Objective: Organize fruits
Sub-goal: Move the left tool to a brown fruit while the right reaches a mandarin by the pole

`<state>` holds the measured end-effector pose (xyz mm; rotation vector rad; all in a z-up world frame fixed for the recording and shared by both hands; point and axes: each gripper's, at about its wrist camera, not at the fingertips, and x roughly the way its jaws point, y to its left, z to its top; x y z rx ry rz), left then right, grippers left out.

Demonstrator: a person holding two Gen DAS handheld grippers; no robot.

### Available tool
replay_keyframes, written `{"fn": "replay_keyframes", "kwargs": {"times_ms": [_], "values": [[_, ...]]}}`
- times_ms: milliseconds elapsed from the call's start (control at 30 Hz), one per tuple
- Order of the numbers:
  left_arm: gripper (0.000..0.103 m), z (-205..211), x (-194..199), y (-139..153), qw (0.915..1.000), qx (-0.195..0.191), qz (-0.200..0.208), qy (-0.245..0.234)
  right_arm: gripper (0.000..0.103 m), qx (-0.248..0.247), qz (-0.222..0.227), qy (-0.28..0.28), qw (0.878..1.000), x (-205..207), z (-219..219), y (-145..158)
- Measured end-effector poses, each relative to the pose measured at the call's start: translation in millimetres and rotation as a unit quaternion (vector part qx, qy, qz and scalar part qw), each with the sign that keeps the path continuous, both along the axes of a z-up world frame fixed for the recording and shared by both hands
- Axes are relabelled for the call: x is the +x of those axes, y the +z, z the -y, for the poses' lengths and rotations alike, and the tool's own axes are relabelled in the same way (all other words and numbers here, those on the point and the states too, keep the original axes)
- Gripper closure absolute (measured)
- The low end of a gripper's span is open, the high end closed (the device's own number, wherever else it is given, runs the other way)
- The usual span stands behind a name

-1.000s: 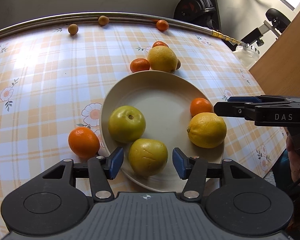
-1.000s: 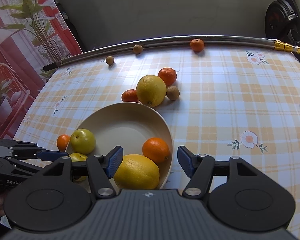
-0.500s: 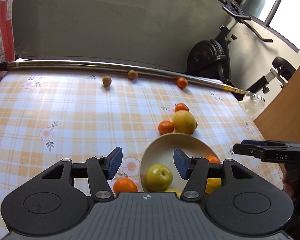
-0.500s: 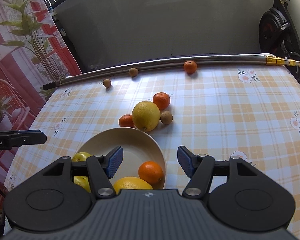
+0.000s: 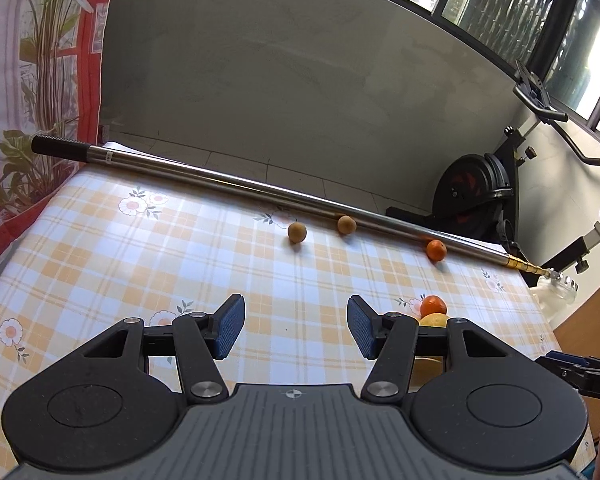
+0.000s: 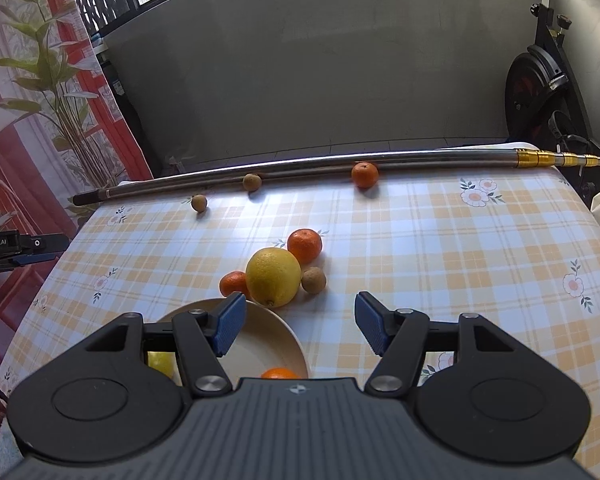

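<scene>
Both sets of fingers stand about half open with nothing between them. Your right gripper (image 6: 300, 326) hovers over the near rim of the plate (image 6: 276, 340); just past its fingertips sit the lemon (image 6: 273, 277), two tangerines (image 6: 304, 245) and a small brown fruit (image 6: 313, 280), all touching or nearly so. Your left gripper (image 5: 296, 326) looks over bare checked table (image 5: 140, 264). I'd take the lemon first: come down square across its narrow waist, clear of its neighbours. Well beyond the fingers, three strays rest by the metal pole (image 6: 300, 164); an exercise bike stands behind.
</scene>
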<state>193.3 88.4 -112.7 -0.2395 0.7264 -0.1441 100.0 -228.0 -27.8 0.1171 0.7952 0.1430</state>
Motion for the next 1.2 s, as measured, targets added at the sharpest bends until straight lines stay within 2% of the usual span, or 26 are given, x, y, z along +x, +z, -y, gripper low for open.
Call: {"fn": "replay_keyframes", "kwargs": {"times_ms": [400,600,733,833,1000,1200], "values": [[0.044,26,27,8,0.9995,0.025,0.018,-0.003,0.039,-0.003,0.008,-0.003,1.0,21,6,-4],[0.044,44,50,11,0.9983,0.048,0.031,-0.007,0.039,-0.014,0.016,-0.005,1.0,46,9,-5],[0.044,54,67,10,0.9972,0.062,0.042,0.001,0.039,-0.001,0.02,-0.015,1.0,71,16,-11],[0.044,60,80,4,0.9965,0.069,0.046,0.011,0.039,0.011,0.025,-0.028,0.999,91,23,-17],[0.044,68,103,-10,0.9952,0.08,0.052,0.024,0.039,-0.006,0.043,-0.043,0.998,124,28,-29],[0.044,69,132,-30,0.997,0.066,0.026,0.03,0.039,-0.019,0.067,-0.054,0.996,156,36,-41]]}}
